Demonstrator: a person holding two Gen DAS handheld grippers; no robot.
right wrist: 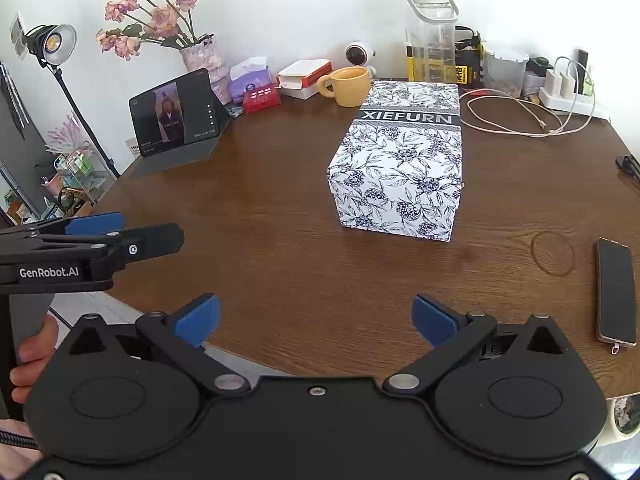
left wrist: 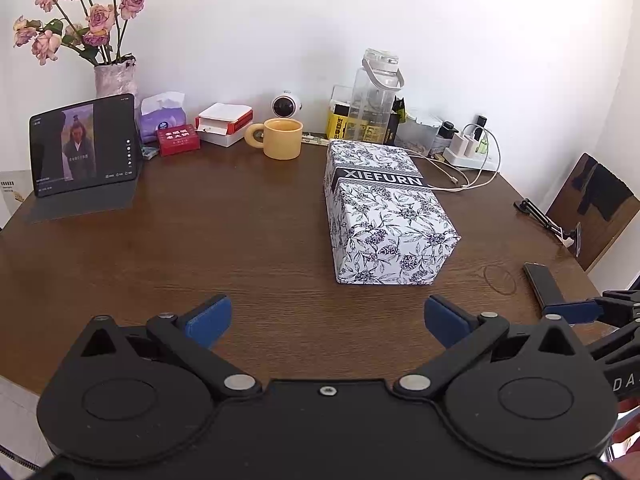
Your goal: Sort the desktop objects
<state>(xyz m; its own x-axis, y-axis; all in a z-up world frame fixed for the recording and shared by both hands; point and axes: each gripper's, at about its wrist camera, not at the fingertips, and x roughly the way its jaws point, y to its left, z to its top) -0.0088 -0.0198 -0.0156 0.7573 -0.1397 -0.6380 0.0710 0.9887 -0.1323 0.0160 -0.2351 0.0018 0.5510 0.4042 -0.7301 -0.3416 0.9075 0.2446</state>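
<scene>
Right wrist: floral box (right wrist: 400, 164) beyond splayed right tongs (right wrist: 316, 322).

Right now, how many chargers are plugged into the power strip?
2: two white chargers stand side by side on the white power strip at the table's far right corner. Others may sit hidden behind them.

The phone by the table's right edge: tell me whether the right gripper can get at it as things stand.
Probably yes. The right gripper is open and empty, and the phone lies flat just to its right with bare table between; nothing blocks it.
</scene>
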